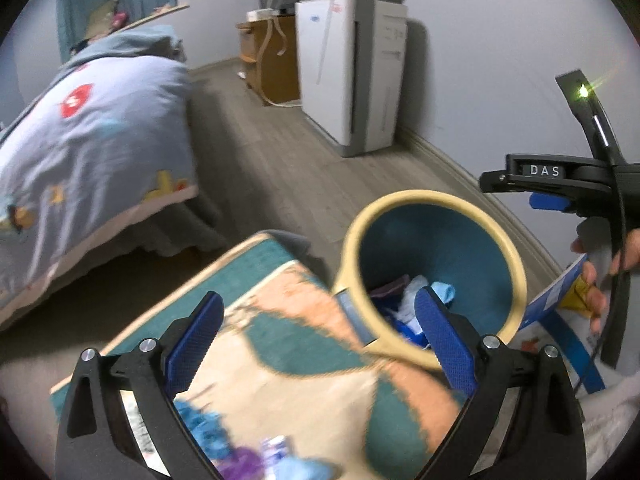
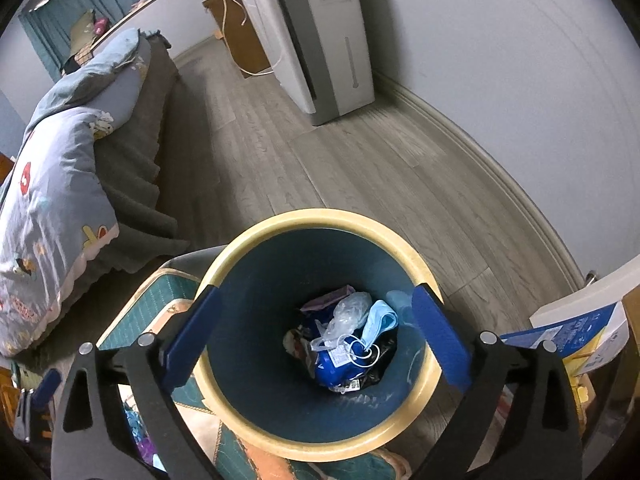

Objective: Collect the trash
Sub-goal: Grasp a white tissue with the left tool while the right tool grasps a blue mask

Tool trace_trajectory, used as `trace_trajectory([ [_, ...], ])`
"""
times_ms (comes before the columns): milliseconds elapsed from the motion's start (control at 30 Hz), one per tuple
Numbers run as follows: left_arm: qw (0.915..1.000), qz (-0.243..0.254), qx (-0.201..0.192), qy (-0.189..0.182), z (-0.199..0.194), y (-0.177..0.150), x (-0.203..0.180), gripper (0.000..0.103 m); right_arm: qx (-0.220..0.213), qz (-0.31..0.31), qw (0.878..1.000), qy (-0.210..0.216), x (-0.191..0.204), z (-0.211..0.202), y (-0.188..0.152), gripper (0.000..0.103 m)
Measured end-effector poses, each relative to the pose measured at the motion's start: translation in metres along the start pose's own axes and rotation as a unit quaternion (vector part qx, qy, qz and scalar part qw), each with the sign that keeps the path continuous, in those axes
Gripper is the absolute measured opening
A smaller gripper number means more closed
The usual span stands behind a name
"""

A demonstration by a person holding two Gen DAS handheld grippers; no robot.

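Observation:
A blue bin with a cream rim (image 2: 320, 218) stands on the floor beside a patterned rug (image 1: 304, 364). In it lie several pieces of trash: a light blue face mask (image 2: 380, 320), a clear plastic wrap (image 2: 348, 312) and a blue packet (image 2: 336, 366). My right gripper (image 2: 316, 336) hangs open straight above the bin's mouth, nothing between its blue pads. My left gripper (image 1: 320, 344) is open over the rug, with the bin (image 1: 432, 200) just ahead to its right. Blurred blue and purple scraps (image 1: 240, 456) lie on the rug below it. A hand (image 1: 592, 284) holds the right gripper's handle at the far right.
A bed with a blue patterned quilt (image 1: 92, 128) fills the left. A white appliance (image 1: 348, 72) and a wooden cabinet (image 1: 272, 60) stand against the back wall. A blue and yellow box (image 2: 580, 340) sits right of the bin. Grey wood floor (image 2: 360, 168) lies beyond.

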State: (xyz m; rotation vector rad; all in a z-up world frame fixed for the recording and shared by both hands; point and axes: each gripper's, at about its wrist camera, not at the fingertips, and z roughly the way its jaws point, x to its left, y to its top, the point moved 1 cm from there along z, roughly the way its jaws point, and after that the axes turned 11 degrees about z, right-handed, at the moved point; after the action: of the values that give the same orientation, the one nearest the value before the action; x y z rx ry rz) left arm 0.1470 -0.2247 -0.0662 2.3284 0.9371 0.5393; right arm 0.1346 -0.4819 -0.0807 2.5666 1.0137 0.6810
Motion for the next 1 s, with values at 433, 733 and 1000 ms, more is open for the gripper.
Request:
trace_trajectory([
  [433,0.9938,-0.072,0.008,0.085,-0.095,-0.075,0.081,0.096,-0.004,-0.083,0.996,0.022,0.056,-0.022,-0.037,0.097],
  [733,0.9837,-0.143,0.010,0.109,-0.131,-0.129,0.112,0.097,0.007,-0.148,0.987,0.061,0.111,-0.050,-0.089,0.097],
  [1000,0.9729,-0.200,0.011,0.115,-0.137,-0.149,0.138,0.097,0.024,-0.174,0.982,0.069,0.133,-0.058,-0.135,0.097],
])
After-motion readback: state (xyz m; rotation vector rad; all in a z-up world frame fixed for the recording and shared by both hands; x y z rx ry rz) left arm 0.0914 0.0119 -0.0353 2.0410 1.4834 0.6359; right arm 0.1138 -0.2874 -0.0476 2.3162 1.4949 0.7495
